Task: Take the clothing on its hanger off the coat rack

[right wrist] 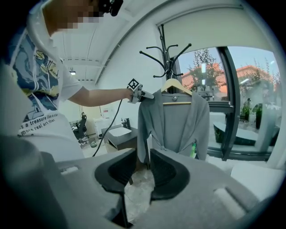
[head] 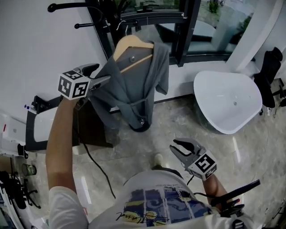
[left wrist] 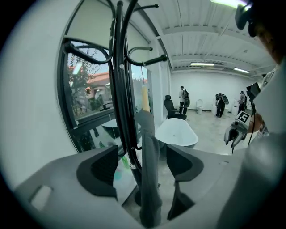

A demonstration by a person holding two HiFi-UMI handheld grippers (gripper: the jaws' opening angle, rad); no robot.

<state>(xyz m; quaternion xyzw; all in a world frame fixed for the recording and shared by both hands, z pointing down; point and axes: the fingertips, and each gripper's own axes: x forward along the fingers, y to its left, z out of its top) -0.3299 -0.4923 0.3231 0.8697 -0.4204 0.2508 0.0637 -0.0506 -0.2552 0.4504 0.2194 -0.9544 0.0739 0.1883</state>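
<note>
Clothing (head: 134,85) on its hanger (head: 132,44) hangs from the coat rack (head: 71,6) at twelve o'clock, its shoulder edge between the wide-apart, unpressing fingers of my left gripper (head: 103,73) at ten, while my right gripper (head: 174,146) waits parted and empty at five, so I'd clamp firmly, then lift the hook clear.

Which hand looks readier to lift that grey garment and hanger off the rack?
Probably left. The left gripper is raised at the grey garment, open jaws either side of its fabric. The right gripper hangs low, apart from it.
</note>
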